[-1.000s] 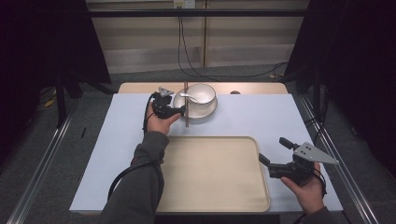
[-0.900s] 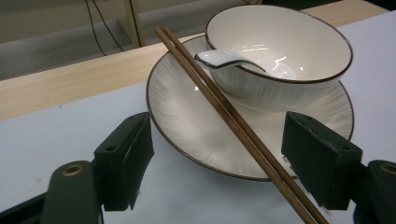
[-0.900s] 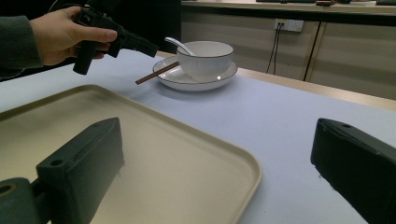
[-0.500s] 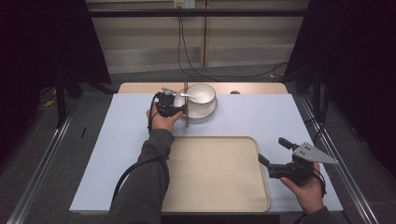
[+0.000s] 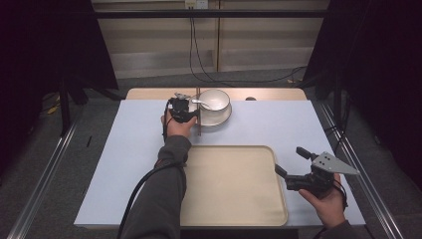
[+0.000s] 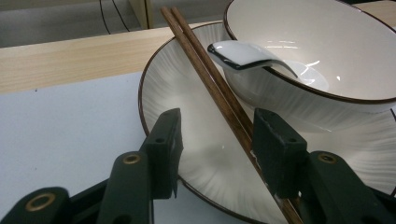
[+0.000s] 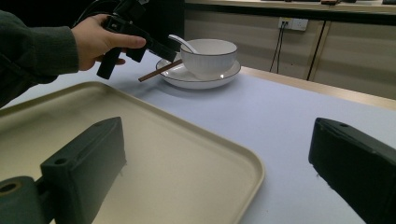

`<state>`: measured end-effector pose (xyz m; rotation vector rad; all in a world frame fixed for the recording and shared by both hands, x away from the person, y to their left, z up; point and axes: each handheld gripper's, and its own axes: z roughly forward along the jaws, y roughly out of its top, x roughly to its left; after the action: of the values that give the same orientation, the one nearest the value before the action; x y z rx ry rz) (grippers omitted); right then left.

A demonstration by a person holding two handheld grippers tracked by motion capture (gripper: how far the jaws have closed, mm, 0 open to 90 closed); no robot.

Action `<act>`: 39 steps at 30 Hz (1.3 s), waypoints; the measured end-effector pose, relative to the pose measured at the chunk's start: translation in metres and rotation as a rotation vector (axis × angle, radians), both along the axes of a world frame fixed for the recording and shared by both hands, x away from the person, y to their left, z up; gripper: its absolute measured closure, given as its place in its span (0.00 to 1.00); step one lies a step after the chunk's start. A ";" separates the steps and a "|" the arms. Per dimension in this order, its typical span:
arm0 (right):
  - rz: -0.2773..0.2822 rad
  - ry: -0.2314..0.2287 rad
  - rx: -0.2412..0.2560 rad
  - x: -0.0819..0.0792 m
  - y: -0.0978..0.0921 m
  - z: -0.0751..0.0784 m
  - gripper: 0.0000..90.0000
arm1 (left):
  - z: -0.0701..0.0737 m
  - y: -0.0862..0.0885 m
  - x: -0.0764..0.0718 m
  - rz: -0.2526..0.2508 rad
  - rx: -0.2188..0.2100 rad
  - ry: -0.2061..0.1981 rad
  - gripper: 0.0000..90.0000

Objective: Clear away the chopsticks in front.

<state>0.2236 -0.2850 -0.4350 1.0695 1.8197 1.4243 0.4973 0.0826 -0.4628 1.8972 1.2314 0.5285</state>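
A pair of brown chopsticks (image 6: 205,70) lies across the left rim of a white ribbed plate (image 6: 196,158). A white bowl (image 6: 327,42) stands on that plate with a white spoon (image 6: 243,53) resting in it. My left gripper (image 6: 218,126) is open just above the plate, its jaws astride the chopsticks, which pass close by the right jaw. From above, the left gripper (image 5: 191,113) sits beside the bowl (image 5: 215,99) at the table's far middle. My right gripper (image 5: 291,162) is open and holds nothing, hovering at the right edge of the beige tray (image 5: 234,189).
The beige tray (image 7: 140,154) lies at the near middle of the light blue table cover (image 5: 124,149). A wooden strip (image 5: 278,93) runs along the far edge. A cable trails from the left hand along the sleeve.
The left gripper has moved a little right and forward, bringing its jaws over the plate rim and around the chopsticks. The right gripper has stayed in place.
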 end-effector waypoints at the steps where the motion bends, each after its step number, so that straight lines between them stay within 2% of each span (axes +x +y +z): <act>1: 0.005 -0.001 -0.003 0.000 0.000 0.000 0.04 | 0.000 0.000 0.000 -0.002 -0.005 0.002 0.61; 7: 0.002 0.001 -0.001 0.000 0.000 0.000 0.04 | 0.000 -0.004 0.002 0.007 -0.038 0.024 0.69; 12: 0.006 0.001 -0.002 0.000 0.000 0.000 0.04 | 0.001 -0.004 0.002 0.009 -0.039 0.033 0.73; 16: 0.011 0.002 -0.009 0.000 0.001 0.000 0.04 | 0.001 -0.006 0.002 0.017 -0.063 0.053 0.77; 17: 0.010 0.002 -0.007 0.000 0.001 0.000 0.04 | 0.001 -0.006 0.002 0.030 -0.081 0.052 0.78; 21: 0.010 0.002 -0.007 0.000 0.001 0.000 0.04 | -0.001 -0.006 0.002 0.038 -0.068 0.061 0.81; 22: 0.012 0.002 -0.008 0.000 0.001 0.000 0.04 | -0.002 -0.005 0.003 0.048 -0.084 0.073 0.82; 25: 0.015 0.001 -0.010 0.000 0.000 0.000 0.04 | -0.003 -0.004 0.003 0.061 -0.086 0.094 0.87; 27: 0.016 0.005 -0.009 0.000 0.001 -0.001 0.04 | -0.003 -0.002 0.003 0.067 -0.070 0.097 0.90; 29: 0.019 0.009 -0.015 0.000 0.001 -0.001 0.04 | -0.003 -0.002 0.003 0.078 -0.075 0.095 0.91; 32: 0.020 0.006 -0.011 0.000 0.001 0.000 0.04 | -0.002 -0.001 0.003 0.115 -0.085 0.099 0.93; 35: 0.018 0.008 -0.012 0.000 0.001 -0.001 0.04 | 0.000 0.002 0.002 0.140 -0.072 0.108 0.95; 37: 0.021 0.011 -0.015 0.000 0.001 -0.001 0.04 | 0.001 0.003 0.000 0.159 -0.054 0.086 0.95; 39: 0.019 0.008 -0.014 0.000 0.001 -0.001 0.04 | 0.001 0.005 -0.002 0.169 -0.067 0.096 0.95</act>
<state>0.2237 -0.2841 -0.4356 1.0547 1.8470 1.4182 0.4957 0.0872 -0.4614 1.7894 1.4635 0.4825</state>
